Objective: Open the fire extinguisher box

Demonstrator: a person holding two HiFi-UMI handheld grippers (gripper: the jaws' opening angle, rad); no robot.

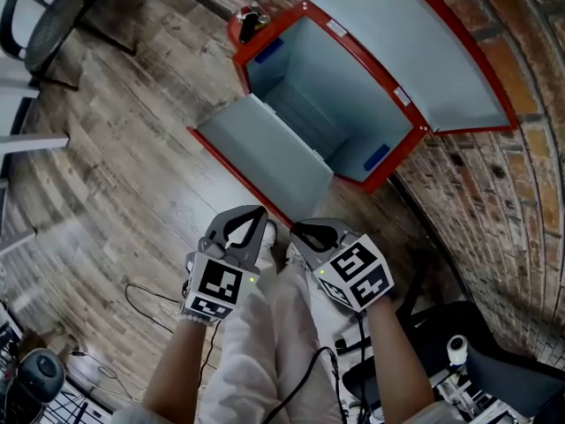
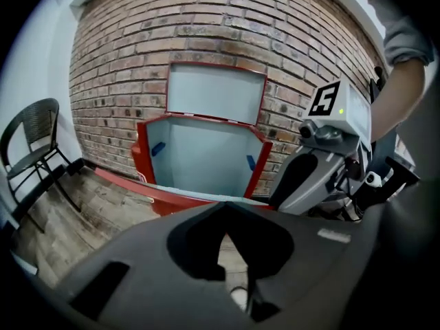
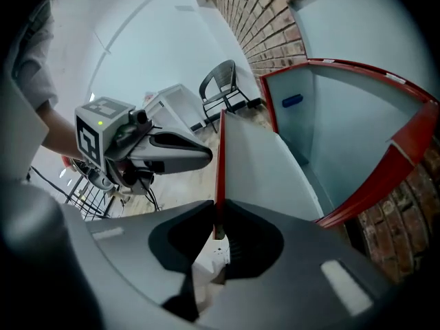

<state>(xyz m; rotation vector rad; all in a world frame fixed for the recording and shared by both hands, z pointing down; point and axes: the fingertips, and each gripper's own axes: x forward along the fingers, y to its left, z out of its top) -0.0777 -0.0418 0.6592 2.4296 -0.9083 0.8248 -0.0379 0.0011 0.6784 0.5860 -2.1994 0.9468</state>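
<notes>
Against the brick wall (image 1: pixel 521 193), its white rim labels (image 1: pixel 402 95) too small for us to read and a black chair (image 1: pixel 40 11) well off left, the red fire extinguisher box (image 1: pixel 300 95) stands open, lid (image 1: pixel 397 34) up, front panel (image 1: pixel 265 153) flat on the floor (image 1: pixel 132 175); our left gripper (image 1: pixel 258 213) is clenched empty, our right gripper (image 1: pixel 297 230) barely parted, empty.

- Your left gripper (image 1: pixel 254 215) points forward and down, its jaws together with nothing between them.
- Your right gripper (image 1: pixel 302 230) sits just beside it at a like tilt, jaws a narrow slit apart, holding nothing.
- Your left forearm (image 1: pixel 177 369) and right forearm (image 1: pixel 395 360) reach forward side by side.
</notes>
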